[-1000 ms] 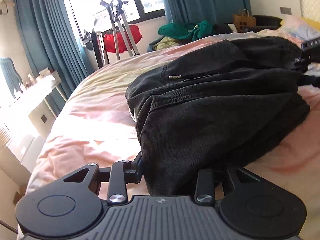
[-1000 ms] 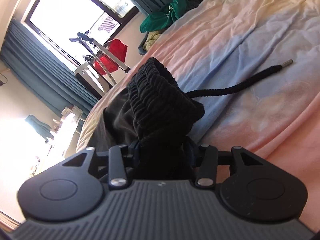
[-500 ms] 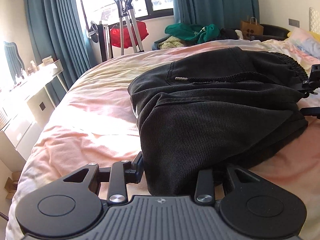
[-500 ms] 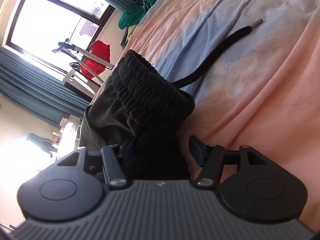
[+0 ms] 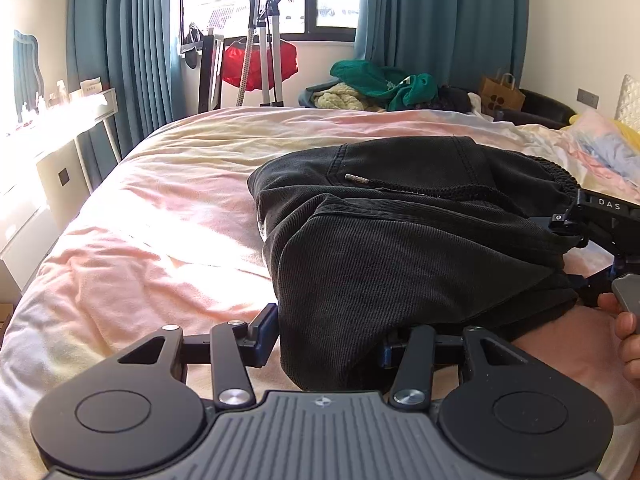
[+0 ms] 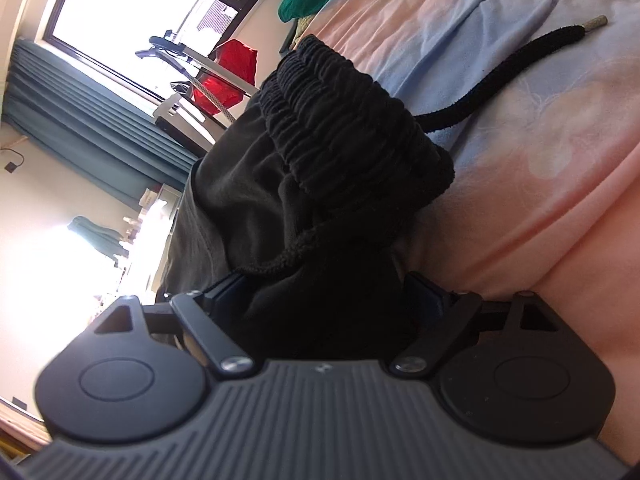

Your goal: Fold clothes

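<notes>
Black corduroy trousers [image 5: 408,240] lie folded in a bundle on the pink bed [image 5: 168,220]. My left gripper [image 5: 328,336] has its jaws wide apart around the near edge of the bundle. My right gripper [image 6: 328,300] is also spread, with the dark fabric below the elastic waistband [image 6: 352,128] lying between its fingers. It shows at the right edge of the left wrist view [image 5: 600,220]. A black drawstring [image 6: 508,76] with a metal tip trails over the sheet. Another metal-tipped cord end [image 5: 360,178] lies on top of the bundle.
A pile of green and cream clothes [image 5: 372,84] sits beyond the bed's far edge. A red item on a metal stand [image 5: 260,60] is by the window. A white desk [image 5: 48,128] stands left of the bed. Pillows [image 5: 608,136] lie far right.
Both grippers have opened: the right jaws spread away from the waistband fabric, and the left jaws widened. The left view levelled out and the bundle settled on the bed.
</notes>
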The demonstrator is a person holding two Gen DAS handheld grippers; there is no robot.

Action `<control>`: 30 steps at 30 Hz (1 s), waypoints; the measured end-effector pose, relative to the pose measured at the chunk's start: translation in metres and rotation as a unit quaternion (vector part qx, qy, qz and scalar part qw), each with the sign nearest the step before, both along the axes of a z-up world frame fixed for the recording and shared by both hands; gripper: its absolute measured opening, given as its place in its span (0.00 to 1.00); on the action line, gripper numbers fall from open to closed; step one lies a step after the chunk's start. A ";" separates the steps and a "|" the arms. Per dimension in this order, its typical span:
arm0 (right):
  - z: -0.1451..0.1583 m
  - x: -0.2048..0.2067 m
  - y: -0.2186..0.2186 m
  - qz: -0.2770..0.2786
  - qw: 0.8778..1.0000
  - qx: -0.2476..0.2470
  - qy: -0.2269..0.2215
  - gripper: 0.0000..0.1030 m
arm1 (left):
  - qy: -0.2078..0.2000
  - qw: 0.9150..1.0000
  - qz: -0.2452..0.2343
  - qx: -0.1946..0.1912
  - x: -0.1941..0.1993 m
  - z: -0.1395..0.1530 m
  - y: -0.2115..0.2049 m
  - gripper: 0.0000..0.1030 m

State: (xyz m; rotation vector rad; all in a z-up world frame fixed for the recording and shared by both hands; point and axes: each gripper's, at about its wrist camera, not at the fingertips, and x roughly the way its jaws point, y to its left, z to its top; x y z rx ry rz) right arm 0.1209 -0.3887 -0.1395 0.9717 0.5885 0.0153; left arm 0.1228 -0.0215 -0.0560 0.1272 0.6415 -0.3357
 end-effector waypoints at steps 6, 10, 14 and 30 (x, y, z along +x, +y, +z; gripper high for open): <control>0.005 0.012 -0.013 0.004 0.997 0.073 -0.027 0.87 | 0.018 0.999 0.013 -0.035 0.007 -0.001 0.009 0.48; 0.032 0.004 -0.017 0.023 0.989 0.113 -0.094 0.87 | 0.025 0.996 0.019 -0.081 0.008 0.005 0.020 0.48; 0.043 0.001 -0.013 0.047 0.984 0.120 -0.127 0.87 | 0.042 0.992 0.035 -0.113 0.012 0.004 0.030 0.48; -0.001 0.021 -0.010 0.042 0.993 0.104 -0.020 0.86 | 0.108 0.963 0.108 -0.222 0.025 -0.011 0.075 0.52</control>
